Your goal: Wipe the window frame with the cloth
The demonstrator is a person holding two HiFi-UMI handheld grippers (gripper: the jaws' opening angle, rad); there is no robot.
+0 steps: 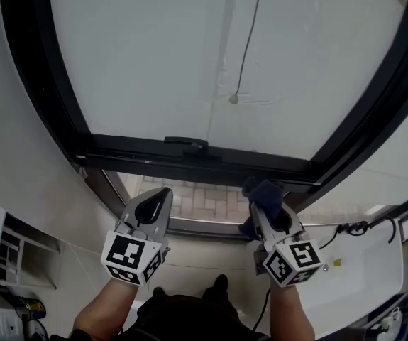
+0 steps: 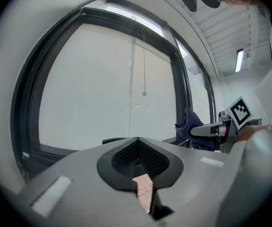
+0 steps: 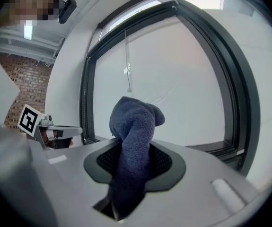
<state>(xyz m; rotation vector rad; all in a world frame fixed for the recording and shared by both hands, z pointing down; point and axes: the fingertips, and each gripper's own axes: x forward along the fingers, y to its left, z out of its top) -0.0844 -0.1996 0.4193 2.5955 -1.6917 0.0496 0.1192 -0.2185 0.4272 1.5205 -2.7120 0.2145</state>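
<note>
Pinching a dark blue terry cloth (image 3: 135, 126), the right gripper (image 1: 267, 215) has its fingers shut tight on it. The bunched end stands up just beside the lower rail of the black window frame (image 1: 189, 158). The left gripper (image 2: 137, 141) has its fingers pressed together on nothing. Both grippers' cubes bear black-and-white square markers. Only the right gripper view shows a red brick wall (image 3: 24, 86).

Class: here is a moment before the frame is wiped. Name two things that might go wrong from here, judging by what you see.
1. The cloth sits bunched in the right gripper, with only a short end past the jaws. The hard tips may scrape the frame, or the cloth may slip out.
2. The cord hangs before the pane and may snag a raised gripper.
</note>
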